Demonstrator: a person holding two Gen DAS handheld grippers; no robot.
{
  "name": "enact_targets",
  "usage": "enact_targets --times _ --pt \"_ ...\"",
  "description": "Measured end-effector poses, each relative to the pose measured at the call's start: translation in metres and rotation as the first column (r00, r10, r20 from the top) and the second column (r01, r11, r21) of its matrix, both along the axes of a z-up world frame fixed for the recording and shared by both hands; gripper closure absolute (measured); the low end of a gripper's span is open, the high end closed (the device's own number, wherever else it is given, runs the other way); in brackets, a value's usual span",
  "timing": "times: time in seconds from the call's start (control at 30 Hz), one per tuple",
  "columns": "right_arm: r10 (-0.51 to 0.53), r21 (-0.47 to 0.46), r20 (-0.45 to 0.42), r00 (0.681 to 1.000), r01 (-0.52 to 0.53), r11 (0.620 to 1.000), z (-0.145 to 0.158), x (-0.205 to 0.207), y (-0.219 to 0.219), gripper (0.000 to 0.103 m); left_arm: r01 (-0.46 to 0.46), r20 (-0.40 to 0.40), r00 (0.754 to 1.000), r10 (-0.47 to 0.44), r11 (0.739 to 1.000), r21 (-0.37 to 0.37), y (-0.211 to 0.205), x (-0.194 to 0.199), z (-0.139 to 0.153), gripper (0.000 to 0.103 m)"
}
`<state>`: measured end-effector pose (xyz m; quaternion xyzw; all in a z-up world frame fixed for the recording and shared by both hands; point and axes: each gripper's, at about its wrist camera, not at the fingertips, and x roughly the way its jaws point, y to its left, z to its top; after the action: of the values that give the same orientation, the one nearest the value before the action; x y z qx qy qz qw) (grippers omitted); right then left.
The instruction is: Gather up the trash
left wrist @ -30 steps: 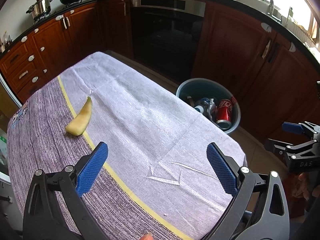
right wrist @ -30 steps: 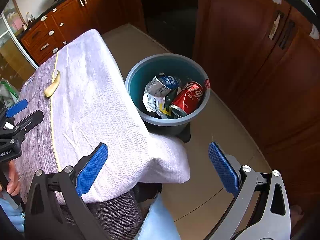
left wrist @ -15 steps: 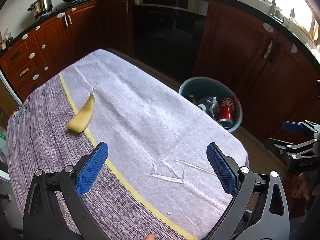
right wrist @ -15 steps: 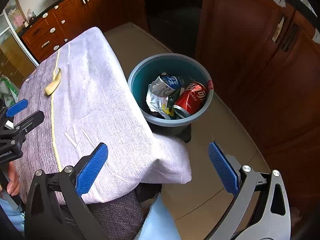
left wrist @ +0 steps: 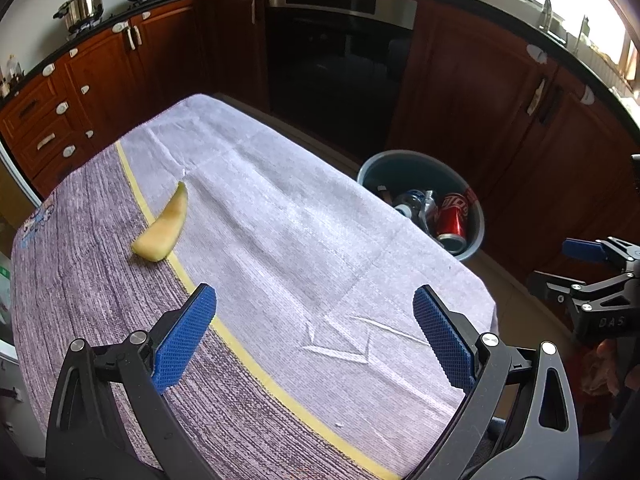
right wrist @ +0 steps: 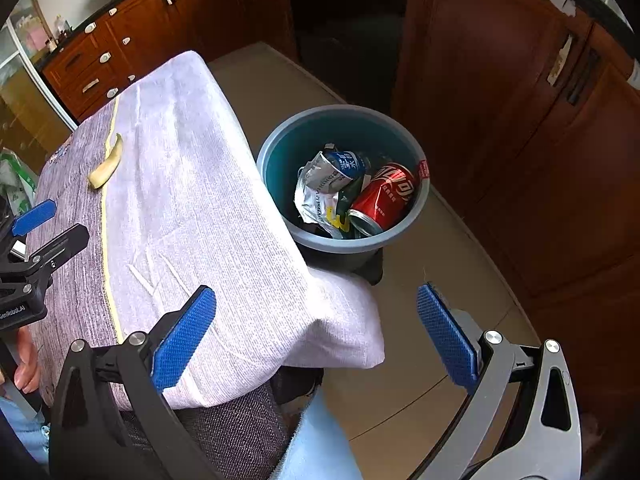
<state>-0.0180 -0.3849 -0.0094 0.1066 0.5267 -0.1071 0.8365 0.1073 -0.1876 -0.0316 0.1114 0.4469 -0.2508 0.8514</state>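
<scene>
A yellow melon rind (left wrist: 162, 226) lies on the cloth-covered table (left wrist: 280, 240), on the yellow stripe at the left; it also shows in the right wrist view (right wrist: 105, 164). A blue-grey trash bin (right wrist: 404, 236) stands on the floor beside the table's right edge, holding a red cola can (right wrist: 382, 198) and a crumpled wrapper (right wrist: 324, 184); the bin shows in the left wrist view (left wrist: 476, 216) too. My left gripper (left wrist: 316, 336) is open and empty above the near table edge. My right gripper (right wrist: 316, 336) is open and empty over the table's near right corner.
Dark wooden kitchen cabinets (left wrist: 500, 92) and an oven (left wrist: 340, 52) ring the room behind the table. A pot (left wrist: 82, 6) and pans sit on the counter at the back left. Tiled floor (right wrist: 432, 312) lies between bin and cabinets.
Both views have shifted only slightly: the rind and the bin sit a little further from the left gripper. Both grippers stay open and empty.
</scene>
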Motion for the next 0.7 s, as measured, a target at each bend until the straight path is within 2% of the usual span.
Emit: enact_targets --times 0.7 --pt "0.005 0.000 -0.009 1.000 -0.005 1.000 -0.0038 0.0062 0.0000 0.007 0.034 -0.019 0.999 -0.034 0.999 -0.004 -0.0019 0.0006 -0.0032 0.004"
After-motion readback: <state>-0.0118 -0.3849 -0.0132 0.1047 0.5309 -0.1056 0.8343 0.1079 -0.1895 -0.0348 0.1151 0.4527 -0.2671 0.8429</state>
